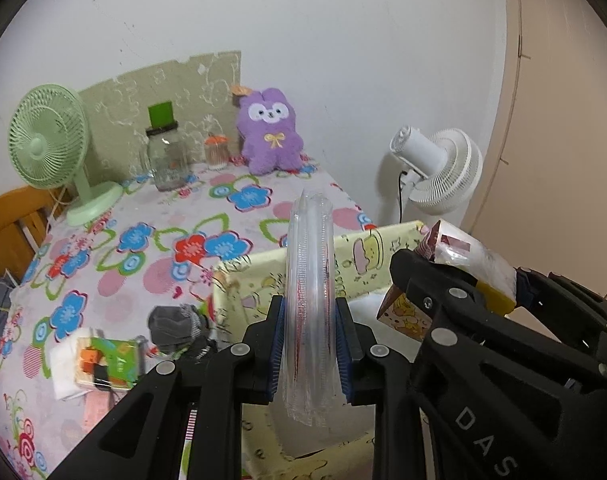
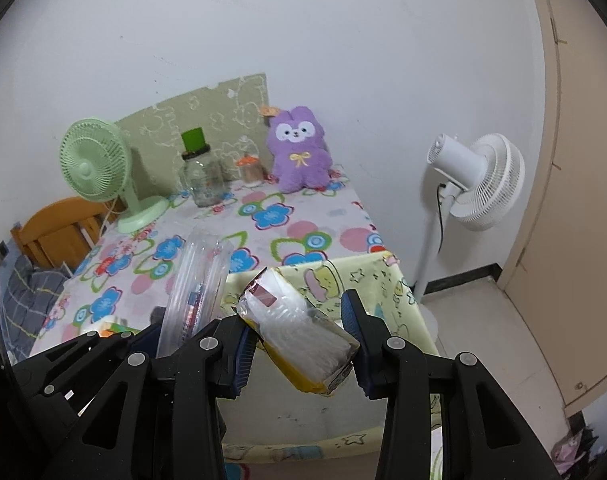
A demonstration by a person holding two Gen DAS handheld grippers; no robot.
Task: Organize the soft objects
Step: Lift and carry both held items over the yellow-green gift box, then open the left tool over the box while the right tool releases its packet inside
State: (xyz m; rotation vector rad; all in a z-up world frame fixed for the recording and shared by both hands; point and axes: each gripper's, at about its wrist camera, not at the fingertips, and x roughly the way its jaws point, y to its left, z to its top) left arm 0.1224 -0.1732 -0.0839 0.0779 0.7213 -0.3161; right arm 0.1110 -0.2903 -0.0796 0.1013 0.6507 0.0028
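We see the left hand-held gripper clamping a clear plastic pack. The right hand-held gripper grips a yellow tissue pack over the yellow bin.

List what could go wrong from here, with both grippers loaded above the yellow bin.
1. The left gripper pinches only the lower end of the tall clear plastic pack; it could tip or slip sideways and miss the yellow bin.
2. The right gripper holds the tissue pack skewed, one end sticking out; its slick wrap may slide free.
3. The two grippers sit close together and could bump over the bin.
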